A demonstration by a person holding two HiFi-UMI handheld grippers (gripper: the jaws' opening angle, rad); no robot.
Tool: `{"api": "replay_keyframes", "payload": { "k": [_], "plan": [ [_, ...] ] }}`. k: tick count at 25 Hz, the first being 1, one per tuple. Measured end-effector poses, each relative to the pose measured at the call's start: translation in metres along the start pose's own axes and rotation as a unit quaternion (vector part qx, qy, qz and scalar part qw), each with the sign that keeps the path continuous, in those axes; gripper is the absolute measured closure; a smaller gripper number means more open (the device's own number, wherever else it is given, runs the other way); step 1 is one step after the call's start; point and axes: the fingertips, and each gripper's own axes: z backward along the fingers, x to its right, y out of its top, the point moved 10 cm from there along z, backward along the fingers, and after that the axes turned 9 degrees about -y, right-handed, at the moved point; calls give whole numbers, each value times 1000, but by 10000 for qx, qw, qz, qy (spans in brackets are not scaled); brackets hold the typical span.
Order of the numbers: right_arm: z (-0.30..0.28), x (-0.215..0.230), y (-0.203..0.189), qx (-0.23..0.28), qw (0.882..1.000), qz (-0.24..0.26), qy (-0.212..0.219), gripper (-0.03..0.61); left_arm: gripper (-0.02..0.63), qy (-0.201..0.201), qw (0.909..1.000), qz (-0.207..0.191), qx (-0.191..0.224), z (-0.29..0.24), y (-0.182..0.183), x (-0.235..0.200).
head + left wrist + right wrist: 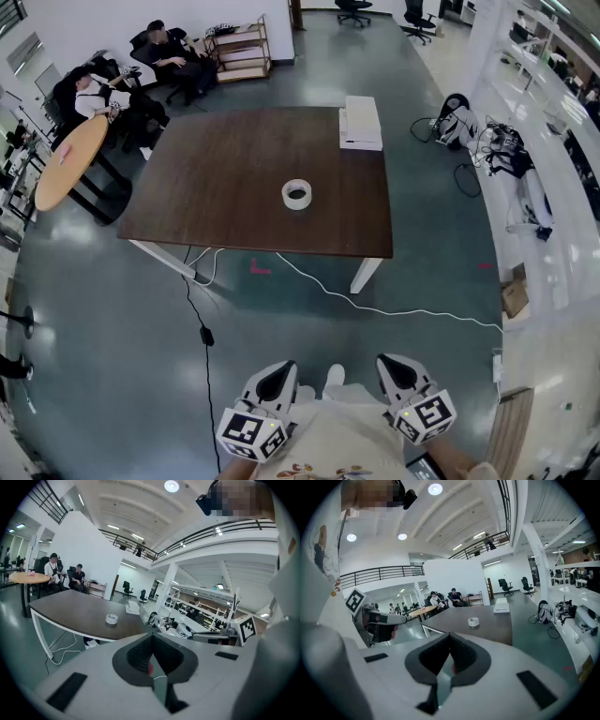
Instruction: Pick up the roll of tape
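Observation:
A white roll of tape [297, 194] lies flat on the dark brown table [225, 187], right of its middle. It shows small and far off in the left gripper view [111, 618] and the right gripper view [473, 621]. Both grippers are held close to the person's body, well short of the table. My left gripper [276, 378] has its jaws together with nothing in them [151, 637]. My right gripper [397, 369] is likewise shut and empty [449, 636].
A white box [360, 123] sits at the table's far right corner. A white cable [375, 305] and a black cable [199, 319] run over the floor before the table. Seated people [141, 75] and a round wooden table [67, 159] are at far left.

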Motion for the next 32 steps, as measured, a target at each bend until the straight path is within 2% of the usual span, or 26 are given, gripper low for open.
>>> {"api": "replay_keyframes", "payload": {
  "k": [11, 18, 25, 32],
  "plan": [
    [-2, 39, -5, -18, 9998, 55, 207, 572, 612, 157, 9998, 100, 48, -27, -15, 19],
    [-28, 49, -1, -49, 9990, -177, 396, 571, 612, 216, 9996, 151, -37, -43, -7, 6],
    [-88, 48, 17, -225, 9987, 7, 459, 571, 612, 162, 9993, 324, -112, -71, 15, -50],
    [-177, 40, 52, -329, 9991, -6, 253, 571, 612, -50, 9991, 406, -128, -103, 63, -140]
  ]
}}
